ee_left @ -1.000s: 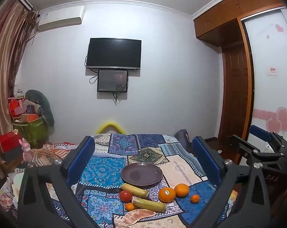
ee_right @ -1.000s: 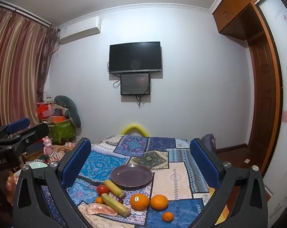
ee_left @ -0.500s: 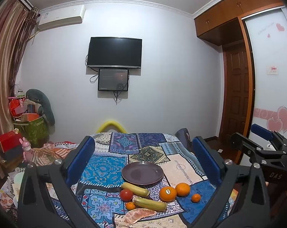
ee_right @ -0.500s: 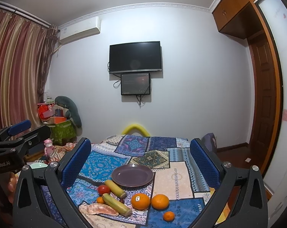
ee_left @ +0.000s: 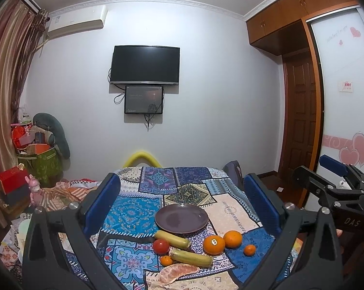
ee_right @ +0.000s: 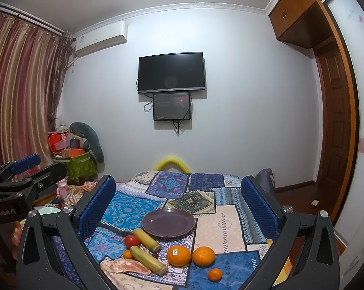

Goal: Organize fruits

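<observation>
An empty purple plate (ee_left: 181, 218) (ee_right: 168, 222) sits on a patchwork-cloth table (ee_left: 133, 213). In front of it lie two bananas (ee_left: 172, 238) (ee_left: 191, 257), a red tomato (ee_left: 161, 245), two oranges (ee_left: 214, 244) (ee_left: 233, 239), two small tangerines (ee_left: 249, 250) (ee_left: 166, 260) and a peeled citrus piece (ee_left: 178, 272). My left gripper (ee_left: 182, 200) is open and empty, raised above the table. My right gripper (ee_right: 178, 198) is open and empty, likewise raised. Each gripper shows at the edge of the other's view.
A wall with a TV (ee_left: 145, 65) stands behind the table. Boxes and a plush toy (ee_left: 40, 154) pile up at the left by the curtain. A wooden door (ee_left: 300, 125) and wardrobe are at the right. A yellow chair back (ee_left: 141, 159) is behind the table.
Both views have shifted slightly; the grippers stay open and the fruit has not moved.
</observation>
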`<state>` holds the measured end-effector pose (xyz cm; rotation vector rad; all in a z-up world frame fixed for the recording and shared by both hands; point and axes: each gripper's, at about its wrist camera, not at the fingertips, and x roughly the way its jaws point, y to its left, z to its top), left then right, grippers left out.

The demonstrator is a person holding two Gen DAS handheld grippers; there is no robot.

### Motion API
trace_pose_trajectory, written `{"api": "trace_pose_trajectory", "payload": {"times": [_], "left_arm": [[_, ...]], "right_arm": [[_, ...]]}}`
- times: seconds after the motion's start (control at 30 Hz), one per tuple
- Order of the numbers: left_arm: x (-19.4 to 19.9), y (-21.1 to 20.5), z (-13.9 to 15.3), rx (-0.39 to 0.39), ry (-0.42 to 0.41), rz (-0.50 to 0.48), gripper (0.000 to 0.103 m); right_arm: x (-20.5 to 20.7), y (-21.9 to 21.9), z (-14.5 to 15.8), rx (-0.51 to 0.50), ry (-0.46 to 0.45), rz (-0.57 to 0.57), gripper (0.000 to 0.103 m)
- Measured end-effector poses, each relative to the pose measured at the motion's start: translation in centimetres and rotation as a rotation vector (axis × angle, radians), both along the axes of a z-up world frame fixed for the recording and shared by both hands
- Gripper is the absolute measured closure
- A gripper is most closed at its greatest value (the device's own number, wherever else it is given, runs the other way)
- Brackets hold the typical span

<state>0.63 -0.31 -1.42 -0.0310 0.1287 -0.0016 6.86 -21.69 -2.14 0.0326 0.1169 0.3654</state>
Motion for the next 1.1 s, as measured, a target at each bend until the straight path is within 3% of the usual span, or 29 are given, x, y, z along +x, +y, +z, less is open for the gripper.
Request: {"api": "trace_pose_trajectory", "payload": {"times": [1.1], "left_arm": [[0.03,0.11,-0.16,0.016,-0.004,-0.013,0.000]], "right_arm": [[0.08,-0.04,-0.04,0.003,0.006,0.007,0.000]]}}
